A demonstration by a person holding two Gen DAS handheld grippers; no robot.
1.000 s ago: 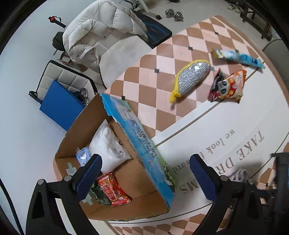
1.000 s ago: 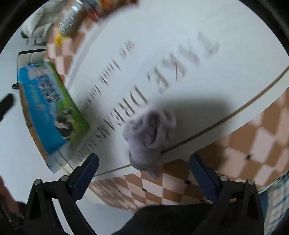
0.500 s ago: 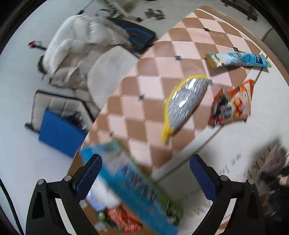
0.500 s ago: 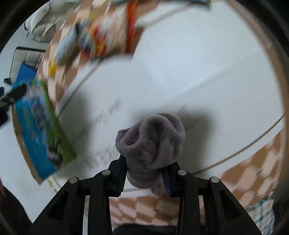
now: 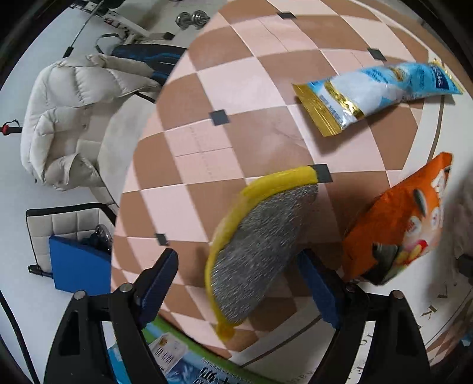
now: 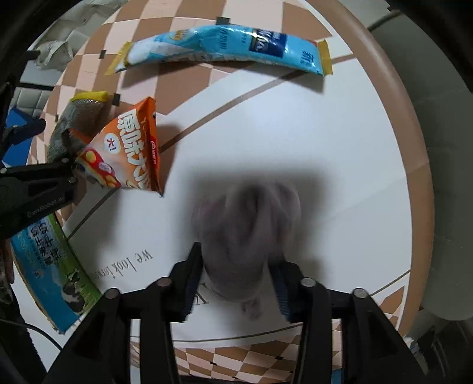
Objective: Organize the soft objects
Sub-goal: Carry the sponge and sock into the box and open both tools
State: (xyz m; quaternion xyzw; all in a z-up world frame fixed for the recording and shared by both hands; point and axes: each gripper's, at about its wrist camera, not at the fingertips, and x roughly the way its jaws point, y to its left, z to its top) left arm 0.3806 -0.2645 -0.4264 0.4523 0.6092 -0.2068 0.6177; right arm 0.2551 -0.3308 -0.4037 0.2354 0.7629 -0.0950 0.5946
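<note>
My right gripper is shut on a fluffy grey-purple soft toy, held above the white middle of the round mat. My left gripper is open, its fingers on either side of a yellow-edged silver pouch lying on the checkered part of the mat. An orange snack bag lies just right of the pouch; it also shows in the right wrist view. A blue and white packet lies farther back, also in the right wrist view.
The blue-printed flap of the cardboard box is at the left, also at the bottom of the left wrist view. A white puffy jacket, a stool with a blue item and dumbbells lie beyond the mat.
My right gripper closed on the soft toy and lifted it. My left gripper moved from over the box forward to the silver pouch.
</note>
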